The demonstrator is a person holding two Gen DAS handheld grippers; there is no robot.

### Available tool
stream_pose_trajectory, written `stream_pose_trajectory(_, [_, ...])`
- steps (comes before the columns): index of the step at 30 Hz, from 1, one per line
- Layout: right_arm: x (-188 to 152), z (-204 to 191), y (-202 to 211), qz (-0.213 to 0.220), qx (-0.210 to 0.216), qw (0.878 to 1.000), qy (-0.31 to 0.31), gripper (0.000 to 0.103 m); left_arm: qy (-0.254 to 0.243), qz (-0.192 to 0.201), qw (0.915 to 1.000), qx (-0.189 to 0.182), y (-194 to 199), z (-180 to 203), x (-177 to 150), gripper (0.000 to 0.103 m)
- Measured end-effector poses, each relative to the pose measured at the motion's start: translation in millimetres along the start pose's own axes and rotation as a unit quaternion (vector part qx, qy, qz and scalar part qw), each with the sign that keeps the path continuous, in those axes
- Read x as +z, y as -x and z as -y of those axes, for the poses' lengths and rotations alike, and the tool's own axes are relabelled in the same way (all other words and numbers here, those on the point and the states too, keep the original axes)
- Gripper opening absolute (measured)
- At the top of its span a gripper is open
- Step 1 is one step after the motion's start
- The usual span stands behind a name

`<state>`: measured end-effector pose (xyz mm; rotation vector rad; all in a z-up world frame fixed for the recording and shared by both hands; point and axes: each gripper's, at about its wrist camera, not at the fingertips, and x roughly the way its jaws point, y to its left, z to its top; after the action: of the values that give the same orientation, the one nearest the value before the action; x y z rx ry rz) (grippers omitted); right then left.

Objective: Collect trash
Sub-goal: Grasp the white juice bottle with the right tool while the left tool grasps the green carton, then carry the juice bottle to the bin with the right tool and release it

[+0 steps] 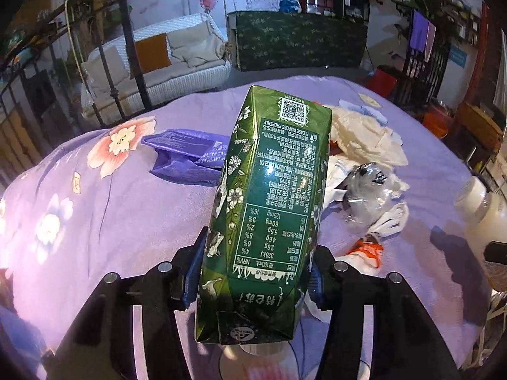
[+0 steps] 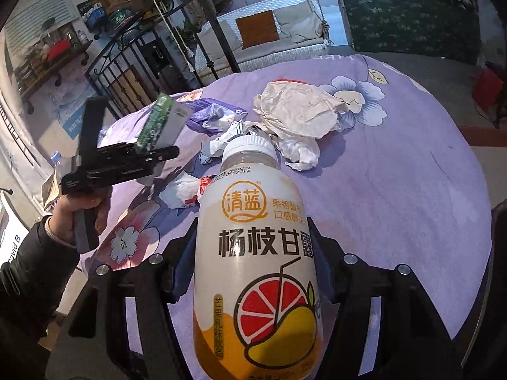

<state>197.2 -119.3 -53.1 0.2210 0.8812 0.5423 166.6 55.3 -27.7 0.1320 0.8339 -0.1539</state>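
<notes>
My left gripper is shut on a green milk carton and holds it above the purple flowered tablecloth. My right gripper is shut on a white drink bottle with a white cap, held above the table. The left gripper with the carton shows at the left of the right wrist view. The bottle shows at the right edge of the left wrist view. On the table lie crumpled cream paper, a purple tissue pack, a crushed clear plastic bottle and white wrappers.
A round table edge curves at the right. A white wicker sofa and a black iron railing stand behind the table. A green patterned counter is at the back.
</notes>
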Motion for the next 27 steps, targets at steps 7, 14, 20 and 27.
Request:
stream_pose_trajectory(7, [-22,23,26,0.028,-0.028,0.999,-0.036,0.062,0.022,0.055,0.9974,-0.042,38,34,-7,0.052])
stream_pose_trajectory(14, [-40,54,63,0.058,-0.059,0.994,-0.076,0.062,0.01,0.058,0.9912,-0.119,40,92,-16,0.052])
stream_pose_trajectory(20, [-52,96,110,0.087,-0.113,0.984,-0.108,0.062,-0.034,0.051,0.9801,-0.189,29,156,-6,0.052])
stream_pose_trajectory(27, [-60,183,149,0.055,-0.22,0.953,-0.2,0.063,-0.078,0.041,0.9585,-0.271,22,229,2,0.052])
